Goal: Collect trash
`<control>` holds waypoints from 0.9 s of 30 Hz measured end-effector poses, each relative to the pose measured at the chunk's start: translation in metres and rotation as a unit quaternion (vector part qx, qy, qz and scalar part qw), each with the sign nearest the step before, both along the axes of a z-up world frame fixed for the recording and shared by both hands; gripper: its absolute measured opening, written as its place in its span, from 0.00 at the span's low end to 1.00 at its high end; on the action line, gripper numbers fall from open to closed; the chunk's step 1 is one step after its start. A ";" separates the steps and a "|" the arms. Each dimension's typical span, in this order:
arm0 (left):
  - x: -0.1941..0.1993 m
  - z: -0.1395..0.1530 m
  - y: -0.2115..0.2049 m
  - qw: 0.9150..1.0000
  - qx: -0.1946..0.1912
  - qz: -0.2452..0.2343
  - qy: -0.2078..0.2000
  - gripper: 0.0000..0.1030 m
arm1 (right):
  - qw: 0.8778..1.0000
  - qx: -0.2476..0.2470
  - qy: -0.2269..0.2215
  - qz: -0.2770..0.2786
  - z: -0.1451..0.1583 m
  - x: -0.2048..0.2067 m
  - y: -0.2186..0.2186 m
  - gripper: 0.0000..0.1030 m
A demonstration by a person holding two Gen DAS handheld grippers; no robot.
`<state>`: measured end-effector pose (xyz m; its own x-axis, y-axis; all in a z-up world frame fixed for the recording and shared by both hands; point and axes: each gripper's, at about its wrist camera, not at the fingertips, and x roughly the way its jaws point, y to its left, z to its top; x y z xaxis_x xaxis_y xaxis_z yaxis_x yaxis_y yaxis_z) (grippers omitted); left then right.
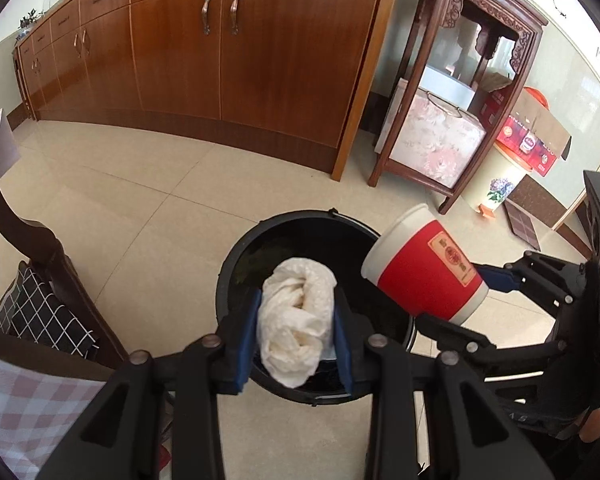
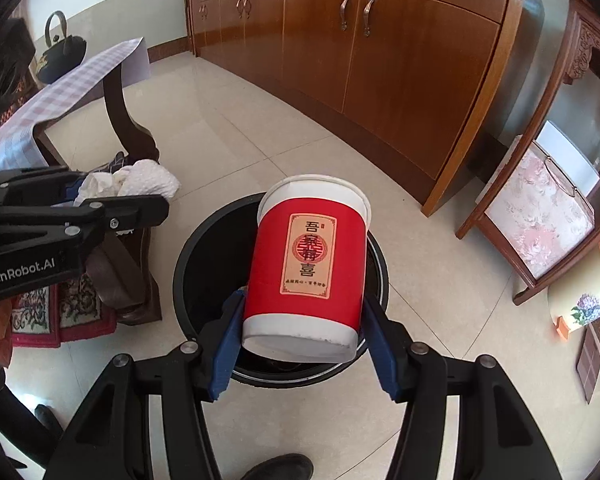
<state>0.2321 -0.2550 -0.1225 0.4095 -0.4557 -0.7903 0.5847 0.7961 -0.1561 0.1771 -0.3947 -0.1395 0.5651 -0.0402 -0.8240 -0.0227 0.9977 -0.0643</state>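
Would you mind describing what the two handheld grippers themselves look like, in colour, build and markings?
Both are matte black linkage frames with round silver pivot pins. The left gripper and right gripper each carry two flat blue finger pads on their inner faces. White "GenRobot.AI" lettering marks the left gripper's body. No cables or sleeves show.

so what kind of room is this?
Likely a home dining or living room: long wooden sideboard, tiled floor, carved stand, and a clothed table with a kettle.
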 end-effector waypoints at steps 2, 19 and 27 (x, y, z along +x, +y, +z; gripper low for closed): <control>0.005 -0.007 -0.003 1.000 0.001 0.000 0.011 0.34 | 1.000 0.003 0.012 0.011 -0.009 0.009 -0.002 0.58; -0.082 0.084 0.081 0.986 0.012 0.125 -0.107 0.99 | 0.994 -0.016 -0.036 -0.102 0.030 -0.016 -0.029 1.00; -0.133 0.156 0.121 0.976 0.001 0.144 -0.163 1.00 | 0.992 -0.014 -0.075 -0.099 0.107 -0.086 0.035 1.00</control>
<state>0.0996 -0.1345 0.0332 0.7505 -0.2830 -0.5972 0.3554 0.9347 0.0036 0.0909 -0.3593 -0.0321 0.6605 -0.1839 -0.7280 0.1852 0.9795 -0.0794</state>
